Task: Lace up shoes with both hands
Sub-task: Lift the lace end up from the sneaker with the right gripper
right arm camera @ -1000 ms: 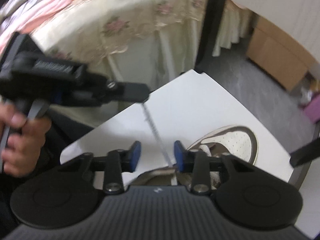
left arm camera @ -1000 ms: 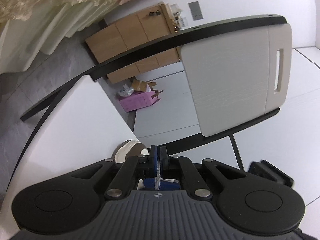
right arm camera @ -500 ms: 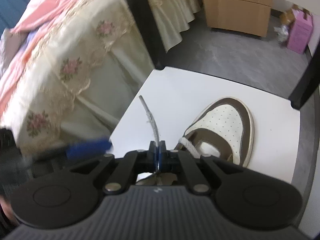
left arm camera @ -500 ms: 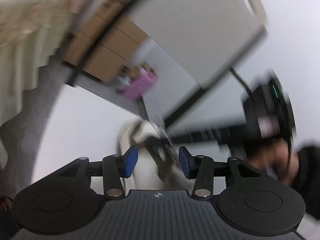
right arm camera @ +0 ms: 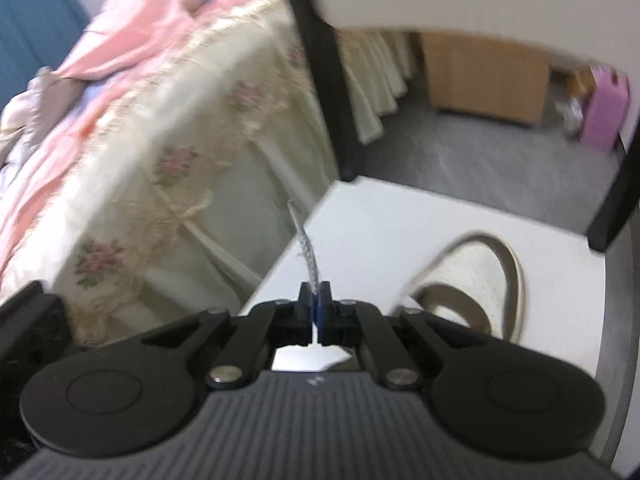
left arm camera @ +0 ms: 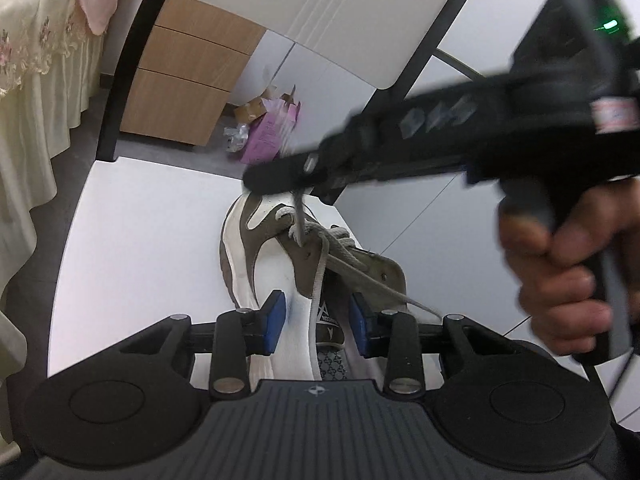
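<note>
A white and brown sneaker (left arm camera: 256,264) lies on the white table (left arm camera: 140,240), toe pointing away. My left gripper (left arm camera: 318,320) hovers over the shoe's collar. Its jaws are closing, with a slack lace strand (left arm camera: 318,280) and the tongue showing between the blue pads (left arm camera: 276,322), and neither pad presses on anything. My right gripper (left arm camera: 280,178), held in a person's hand (left arm camera: 560,280), reaches in from the right above the eyelets. It is shut on the lace end (left arm camera: 298,216). In the right wrist view the right gripper (right arm camera: 316,308) pinches the lace, whose tip (right arm camera: 304,240) sticks out ahead. The sneaker's toe (right arm camera: 480,264) sits to its right.
A bed with a cream floral cover (right arm camera: 160,160) and pink blanket (right arm camera: 140,40) stands close to the table's left edge. Black frame legs (right arm camera: 332,80) rise at the table's far corners. A wooden drawer unit (left arm camera: 180,92) and pink box (left arm camera: 268,132) sit on the grey floor beyond.
My left gripper let go of the lace, opened and rolled round to look down on the shoe. My right gripper shut on the lace end and lifted it slightly.
</note>
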A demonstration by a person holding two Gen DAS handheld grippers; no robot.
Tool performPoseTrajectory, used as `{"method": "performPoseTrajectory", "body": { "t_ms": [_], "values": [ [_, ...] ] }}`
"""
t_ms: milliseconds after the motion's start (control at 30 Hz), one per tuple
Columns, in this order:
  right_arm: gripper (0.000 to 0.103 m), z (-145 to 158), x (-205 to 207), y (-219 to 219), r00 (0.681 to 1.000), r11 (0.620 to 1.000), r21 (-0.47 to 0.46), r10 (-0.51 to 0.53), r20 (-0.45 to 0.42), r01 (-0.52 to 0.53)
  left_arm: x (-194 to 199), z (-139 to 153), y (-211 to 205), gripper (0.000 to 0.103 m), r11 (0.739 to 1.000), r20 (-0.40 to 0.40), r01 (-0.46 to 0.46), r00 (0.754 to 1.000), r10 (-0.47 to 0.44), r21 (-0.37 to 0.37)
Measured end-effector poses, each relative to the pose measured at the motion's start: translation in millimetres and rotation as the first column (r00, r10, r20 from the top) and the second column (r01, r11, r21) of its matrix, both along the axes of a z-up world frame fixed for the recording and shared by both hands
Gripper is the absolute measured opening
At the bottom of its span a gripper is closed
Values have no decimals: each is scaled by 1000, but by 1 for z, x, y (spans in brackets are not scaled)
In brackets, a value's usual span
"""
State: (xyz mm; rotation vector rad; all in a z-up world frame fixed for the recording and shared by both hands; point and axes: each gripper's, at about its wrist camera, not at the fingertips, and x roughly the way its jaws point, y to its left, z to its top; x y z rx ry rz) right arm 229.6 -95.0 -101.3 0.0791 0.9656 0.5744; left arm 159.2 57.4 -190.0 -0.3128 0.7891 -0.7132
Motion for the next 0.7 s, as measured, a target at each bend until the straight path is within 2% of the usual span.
{"method": "performPoseTrajectory", "body": {
  "t_ms": [400,567,700],
  "values": [
    [2,102,-12,-4,978,991,128,-4,206,-23,-5,4,-8,39,1000,16,-8,1000,7,21],
    [2,143,-14,-1,944,989,142,-15,330,-34,-3,2,-14,39,999,19,-2,1000,1,37],
    [2,166,-9,6,918,985,166,-26,396,-43,-5,3,-15,39,999,20,-4,1000,3,43]
  ]
}}
